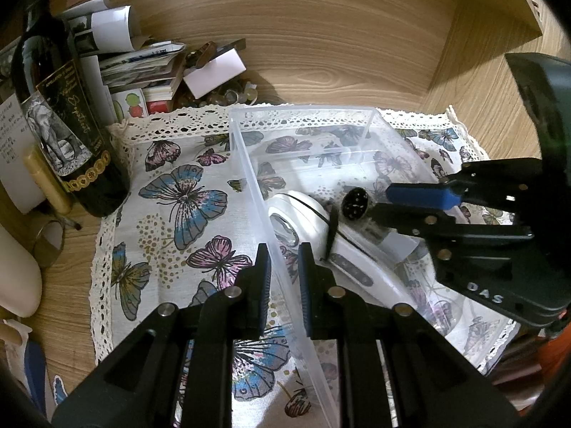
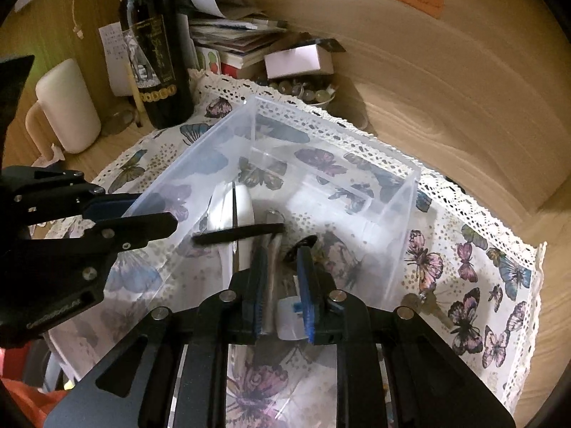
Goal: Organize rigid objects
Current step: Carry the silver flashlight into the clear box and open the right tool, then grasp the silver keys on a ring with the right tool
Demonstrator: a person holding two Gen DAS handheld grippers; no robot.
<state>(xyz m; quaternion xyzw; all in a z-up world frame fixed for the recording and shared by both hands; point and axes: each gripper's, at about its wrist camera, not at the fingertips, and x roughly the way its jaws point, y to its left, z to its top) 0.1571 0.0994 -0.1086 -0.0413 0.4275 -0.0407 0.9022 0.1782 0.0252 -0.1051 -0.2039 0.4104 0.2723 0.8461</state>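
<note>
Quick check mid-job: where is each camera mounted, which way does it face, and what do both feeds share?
Left wrist: on the left hand-held gripper, looking down along its fingers, shut on the clear bin wall; the right hand-held gripper enters from the right.
Right wrist: on the right hand-held gripper, looking down into the bin at the white device; the left one shows at left.
Shared: bin, butterfly cloth, wine bottle.

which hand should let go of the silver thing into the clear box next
Right. The right gripper is already inside the clear box around the silver cylinder, beside the white device. The left gripper is clamped on the box wall, steadying it.
</note>
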